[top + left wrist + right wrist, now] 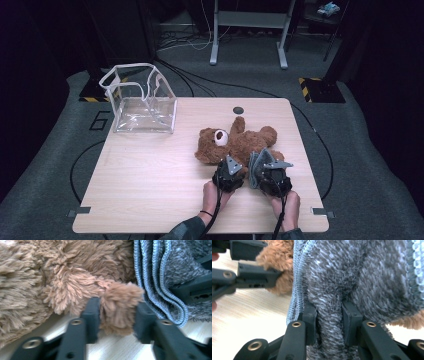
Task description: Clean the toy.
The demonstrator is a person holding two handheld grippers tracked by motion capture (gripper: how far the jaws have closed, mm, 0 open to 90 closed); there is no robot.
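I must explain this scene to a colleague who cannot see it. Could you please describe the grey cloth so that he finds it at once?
Start at the wooden table and go to the brown teddy bear lying right of its middle. The grey cloth is at the bear's near side, pinched in the right tongs. It is the one grey, knitted-looking piece with a paler stitched edge; the left tongs beside it grip brown fur instead.

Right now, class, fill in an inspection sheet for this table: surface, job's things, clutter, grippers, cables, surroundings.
Surface: pale wooden table, dark round hole near the far edge.
Job's things: brown teddy bear lying on the table; grey knitted cloth against it.
Clutter: clear plastic bag, open, far left corner.
Grippers: left gripper clamps a teddy limb; right gripper clamps the cloth.
Cables: one trails from each gripper; more cross the floor.
Surroundings: grey carpet, metal frame legs beyond.
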